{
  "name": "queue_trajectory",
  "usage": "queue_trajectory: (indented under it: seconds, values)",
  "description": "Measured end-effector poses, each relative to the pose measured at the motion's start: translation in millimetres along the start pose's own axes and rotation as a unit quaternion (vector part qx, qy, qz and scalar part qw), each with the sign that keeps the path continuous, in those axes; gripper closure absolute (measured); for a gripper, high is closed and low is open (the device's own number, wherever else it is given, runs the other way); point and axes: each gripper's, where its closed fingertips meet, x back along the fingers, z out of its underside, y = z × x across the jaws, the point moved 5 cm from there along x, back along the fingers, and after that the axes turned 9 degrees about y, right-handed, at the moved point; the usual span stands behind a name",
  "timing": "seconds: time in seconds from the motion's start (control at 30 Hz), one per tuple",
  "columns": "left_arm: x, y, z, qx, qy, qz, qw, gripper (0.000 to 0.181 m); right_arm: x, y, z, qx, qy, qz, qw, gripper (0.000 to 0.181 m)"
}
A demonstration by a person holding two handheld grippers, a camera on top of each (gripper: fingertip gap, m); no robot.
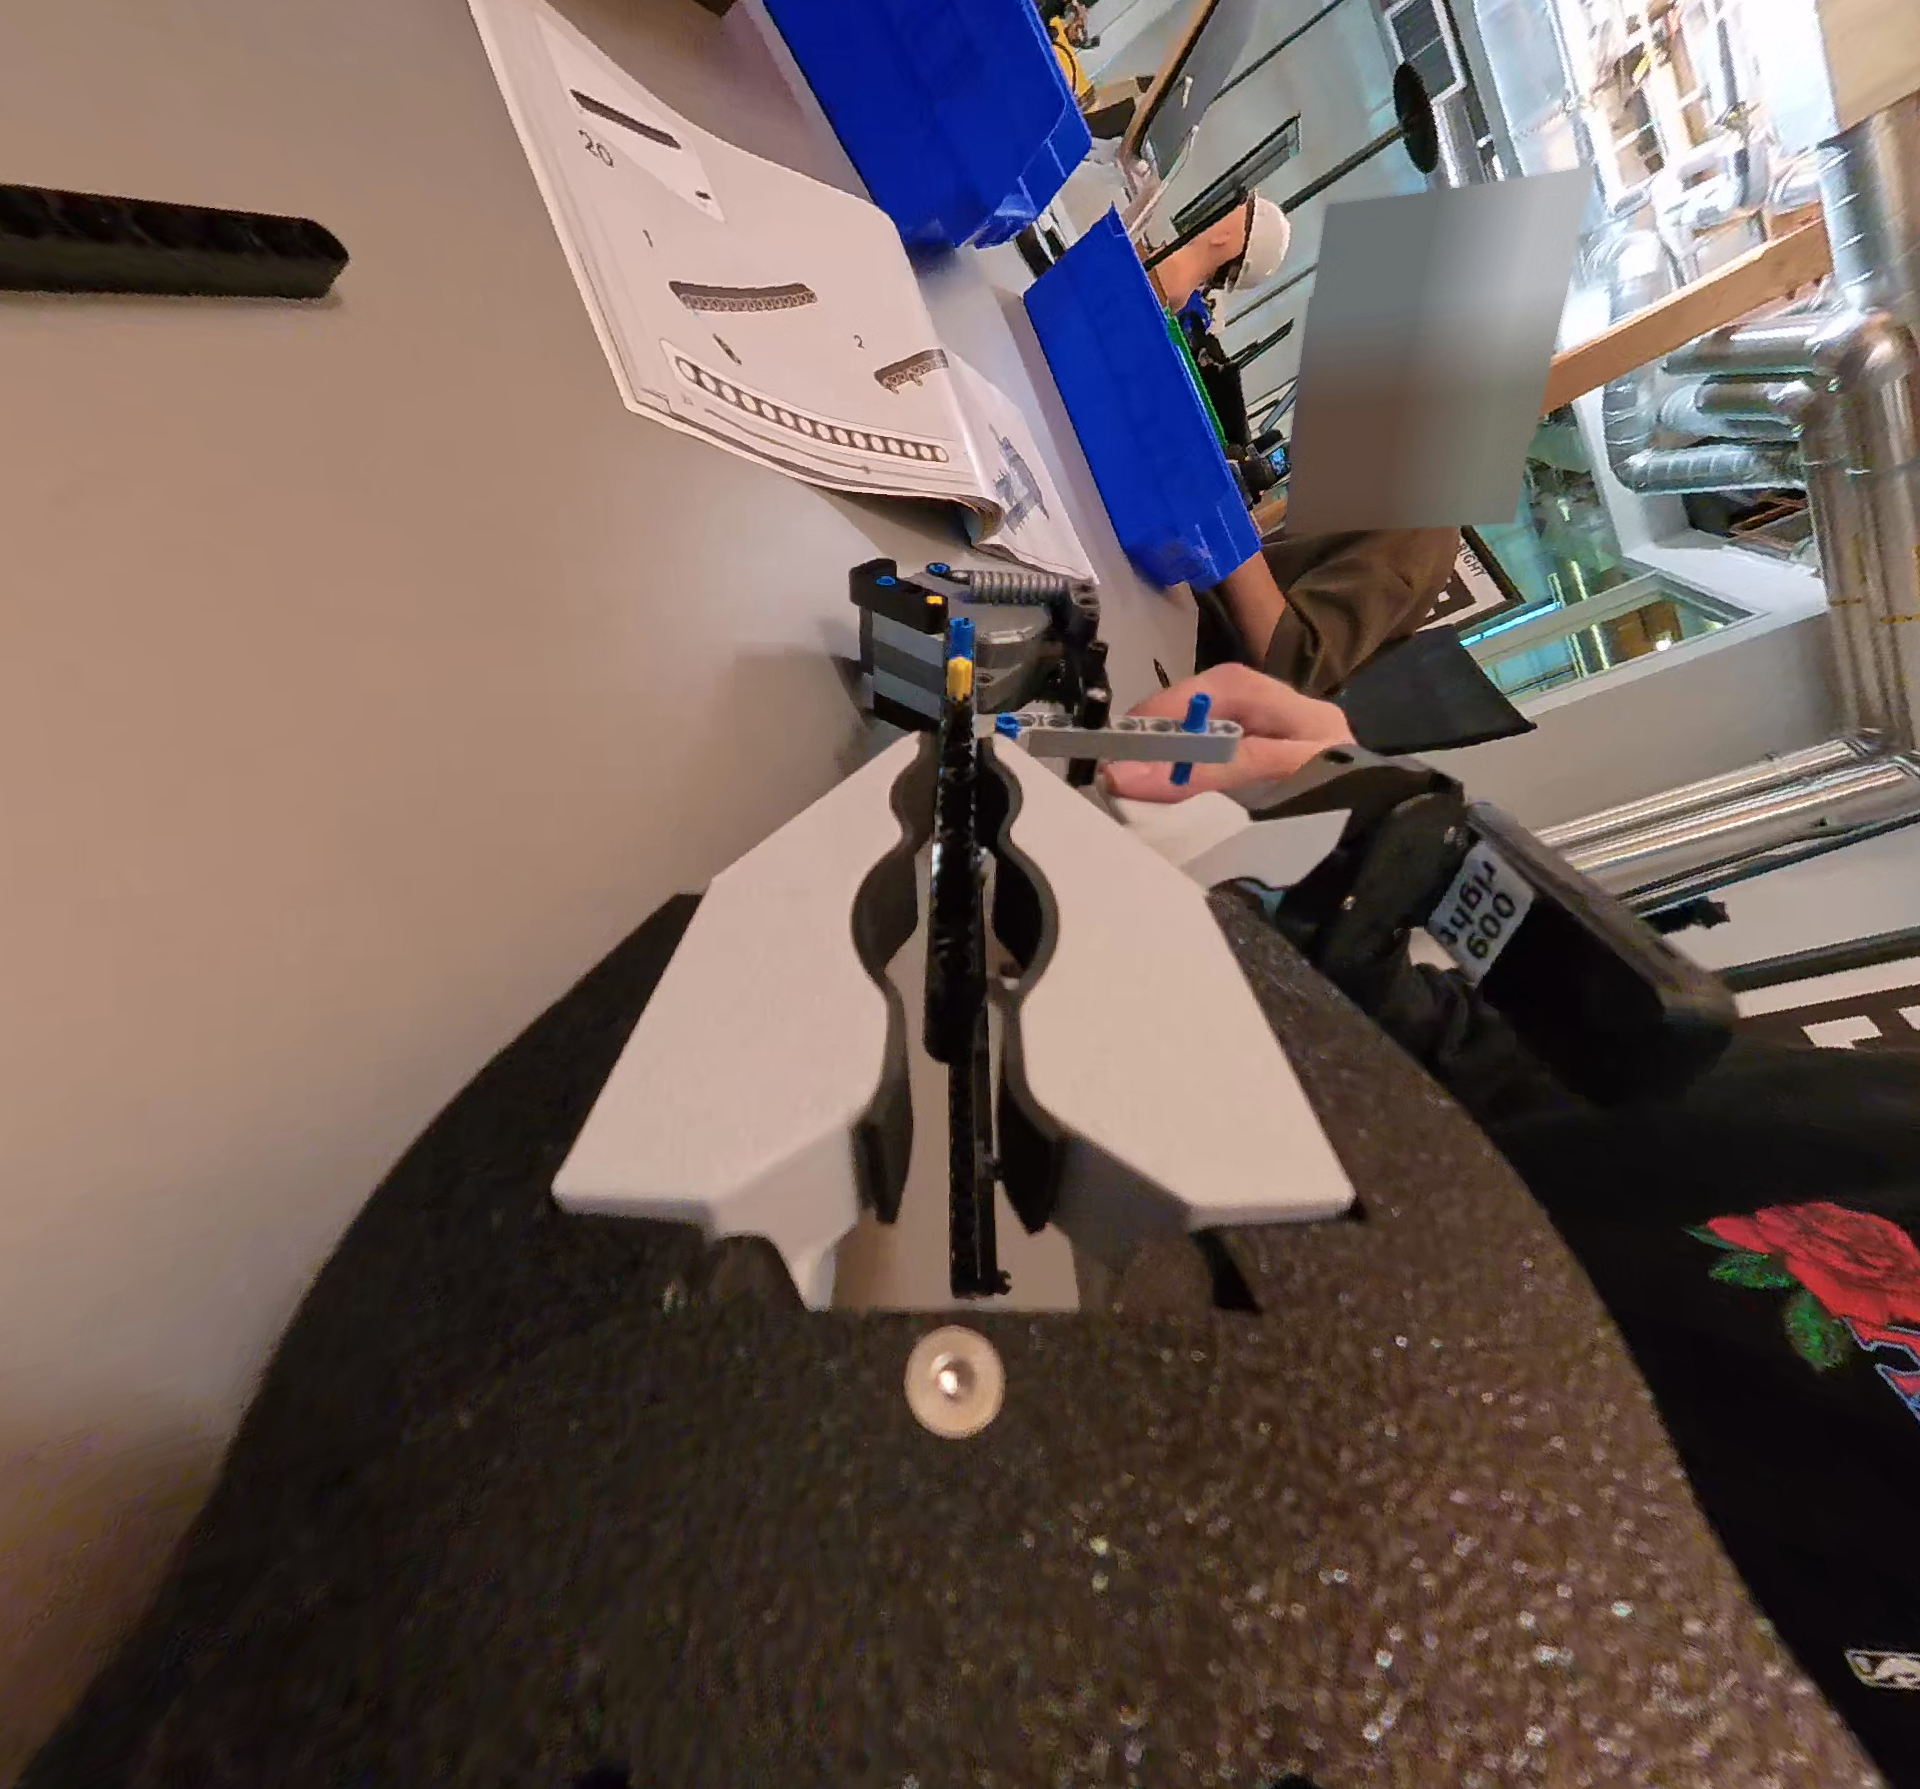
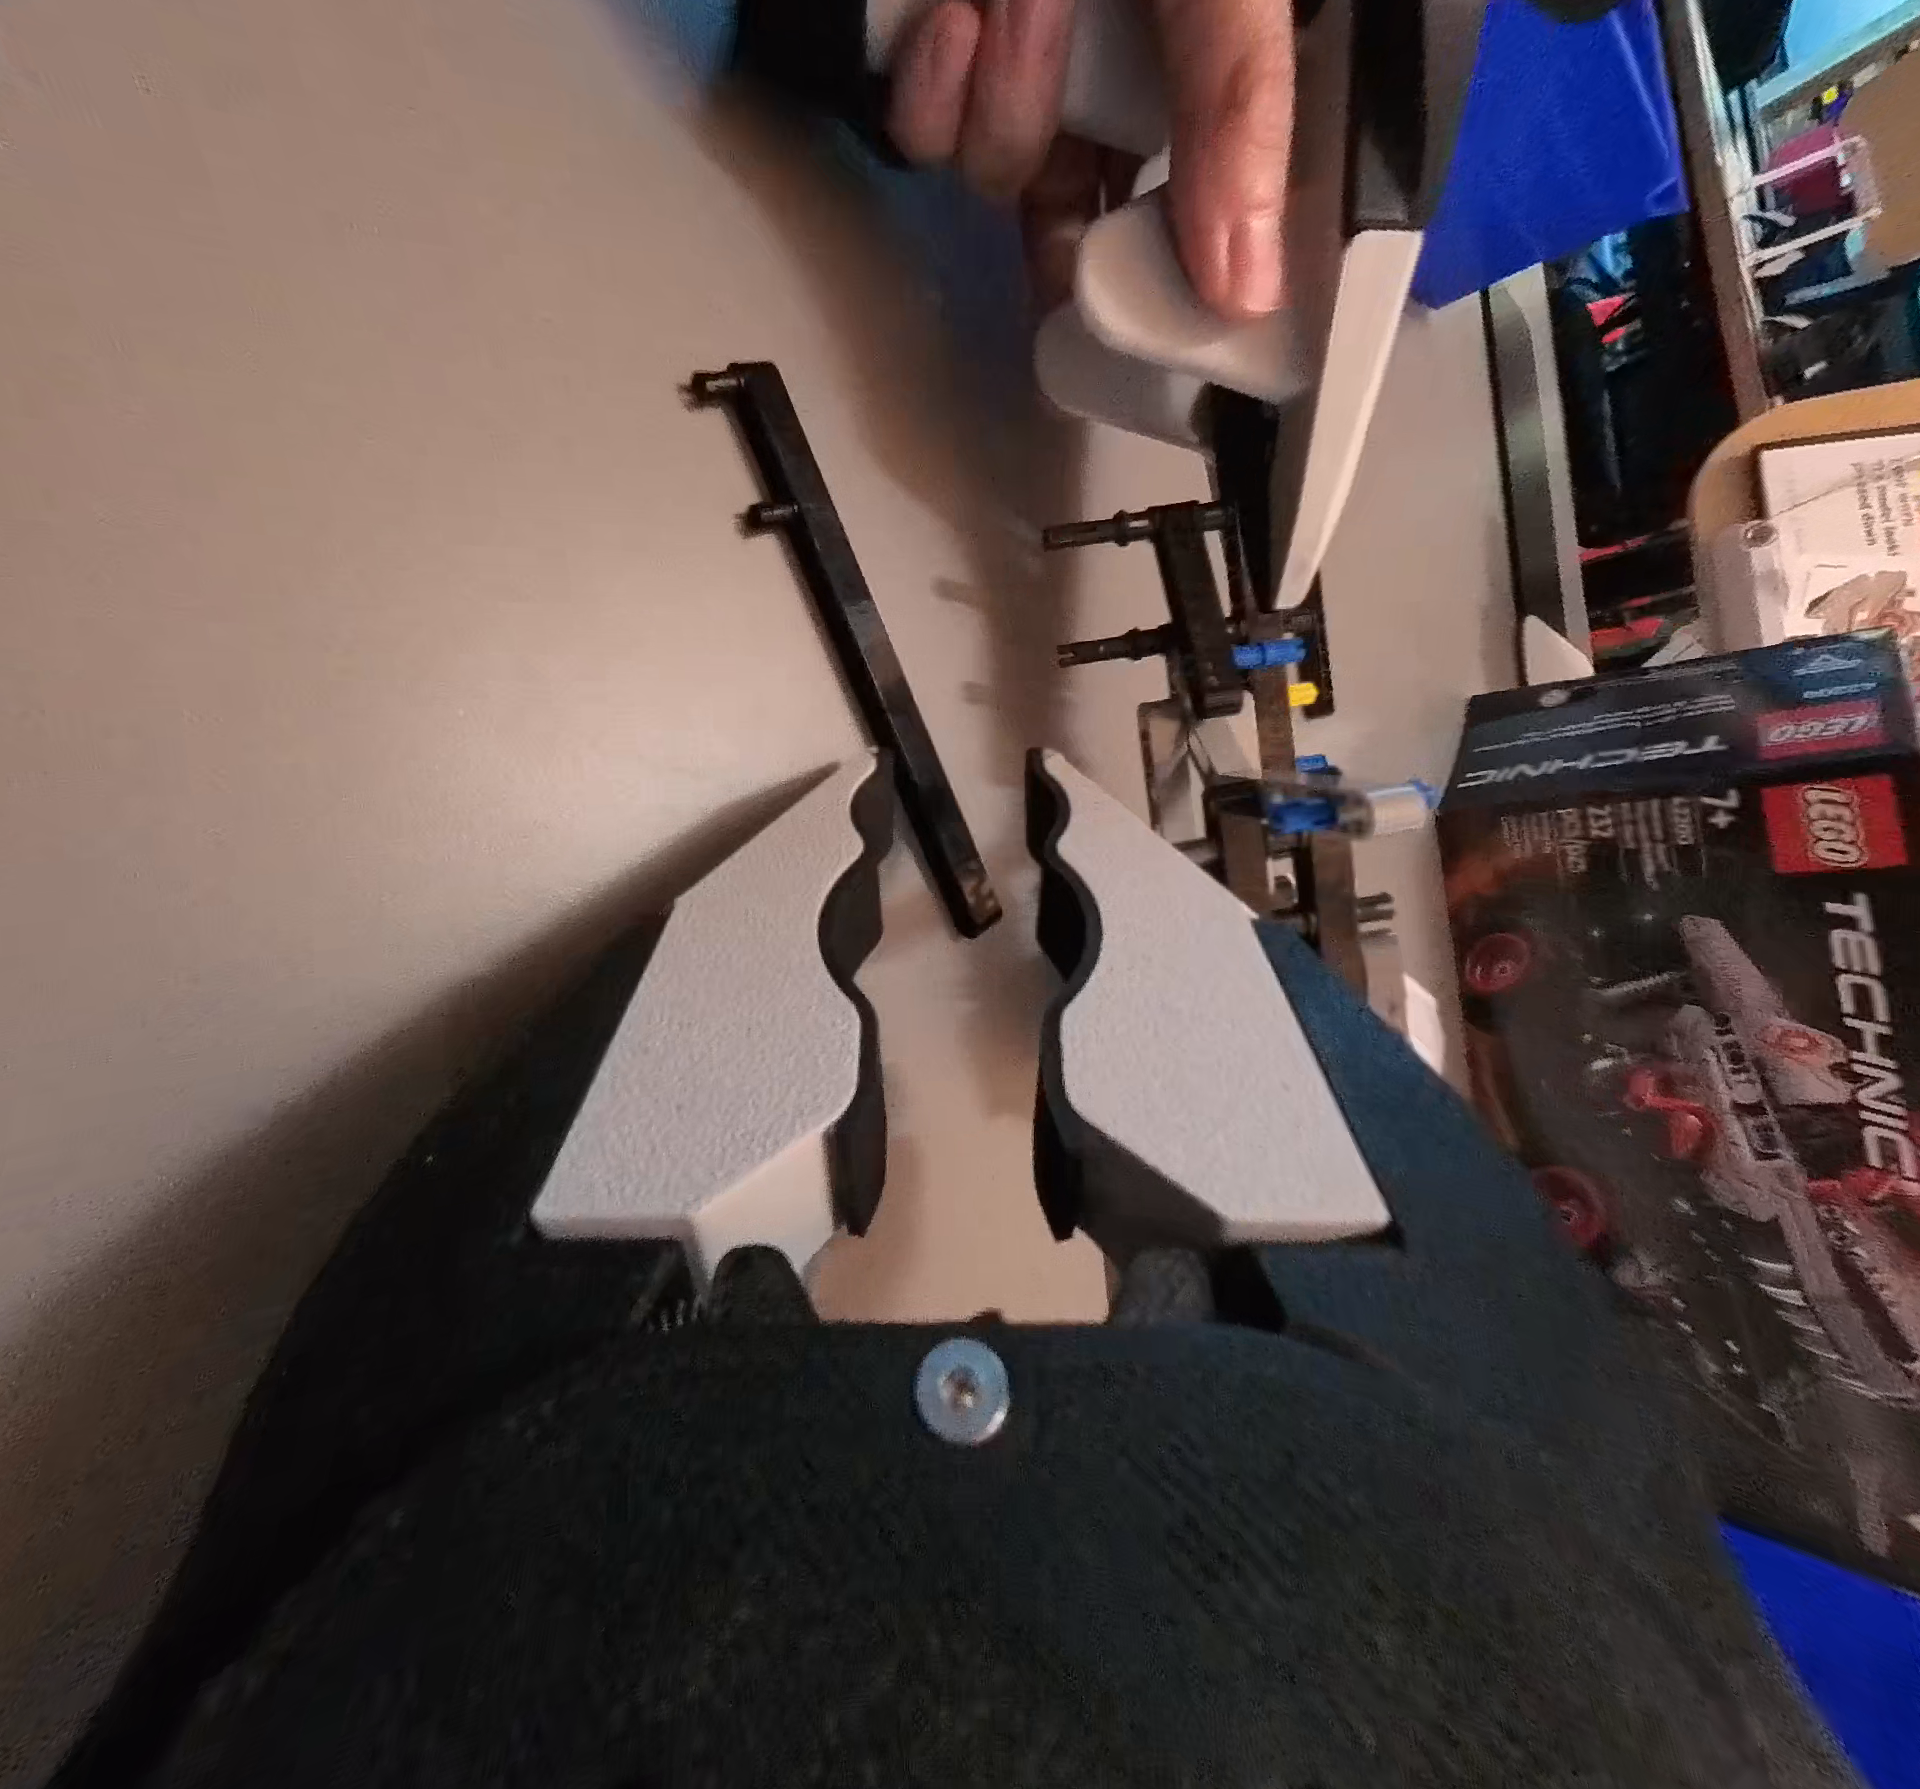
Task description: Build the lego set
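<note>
**Beam clamped left, right jaws wide**

Jaws first: the left gripper (image 1: pixel 961 773) is pinched tight on a black beam assembly (image 1: pixel 958 929), which runs lengthwise between the fingers, yellow and blue pins at its far tip. Just beyond it stands the part-built grey and black model (image 1: pixel 940 643) on the grey table (image 1: pixel 312 700). Over on the right gripper (image 2: pixel 956 794), the fingers stand well apart, gripping nothing, and a long black beam (image 2: pixel 862 638) with two pins lies on the table, its near end between the fingertips. Farther off, the open instruction booklet (image 1: pixel 748 305) lies flat, blue bins (image 1: pixel 925 46) behind it. The set's box (image 2: pixel 1683 1064) stands at right; it carries printed branding.
</note>
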Motion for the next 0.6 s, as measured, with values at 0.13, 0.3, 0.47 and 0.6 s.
queue_trajectory:
  seconds: [0.13, 0.3, 0.47, 0.6]
  values:
    - [3, 2, 1, 0.007, -0.007, -0.009, 1.000, 0.176, -4, -12, 5, 0.018, 0.020, 0.062, 0.998, 0.161]
    - [7, 5, -1, 0.031, -0.025, -0.003, 0.999, 0.176, 5, -24, 4, 0.076, 0.010, 0.162, 0.984, 0.163]
    - [3, 8, -2, 0.085, -0.050, 0.026, 0.995, 0.176, 1, -29, 4, 0.162, 0.033, 0.263, 0.951, 0.150]
    - [2, 6, 0, 0.087, -0.058, 0.010, 0.994, 0.176, -4, -29, 10, 0.194, 0.042, 0.287, 0.937, 0.144]
